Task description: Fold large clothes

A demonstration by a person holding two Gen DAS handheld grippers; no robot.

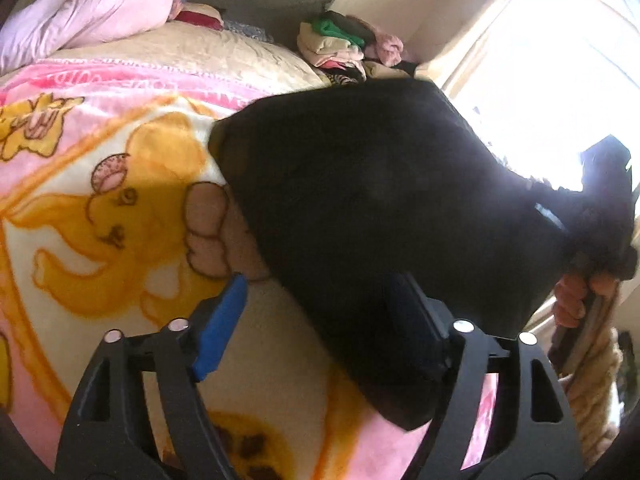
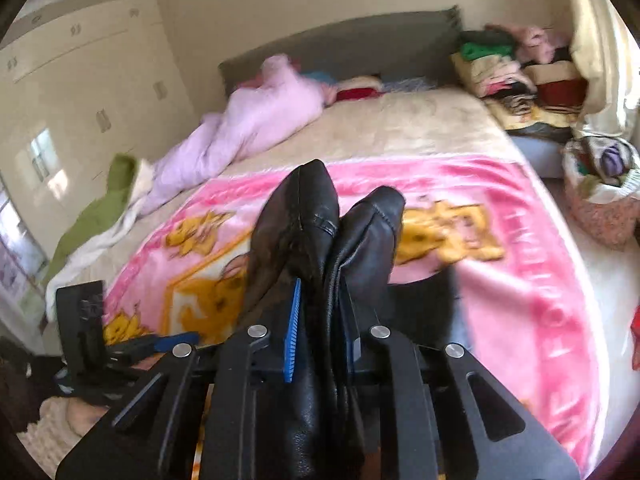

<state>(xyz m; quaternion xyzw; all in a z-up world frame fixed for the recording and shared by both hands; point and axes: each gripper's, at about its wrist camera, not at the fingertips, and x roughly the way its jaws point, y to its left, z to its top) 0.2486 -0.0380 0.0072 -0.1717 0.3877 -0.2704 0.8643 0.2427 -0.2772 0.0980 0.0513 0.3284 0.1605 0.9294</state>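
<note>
A black leather-like garment [image 1: 360,208] hangs above the pink cartoon blanket [image 1: 100,208] on the bed. My left gripper [image 1: 324,312] is open; its blue left pad [image 1: 222,328] is bare and the cloth drapes over the right finger [image 1: 416,320]. My right gripper [image 2: 320,328] is shut on a bunched fold of the black garment [image 2: 320,220], which sticks up between the fingers. The right gripper also shows at the far right of the left wrist view [image 1: 600,208], held by a hand. The left gripper shows at the lower left of the right wrist view [image 2: 132,344].
A rumpled pink duvet [image 2: 248,120] lies along the bed's far left, with a green cloth [image 2: 100,208] beside it. Folded clothes are stacked [image 2: 512,76] at the bed's far right corner. A fabric basket [image 2: 604,192] stands right of the bed. A bright window [image 1: 560,60] is at the right.
</note>
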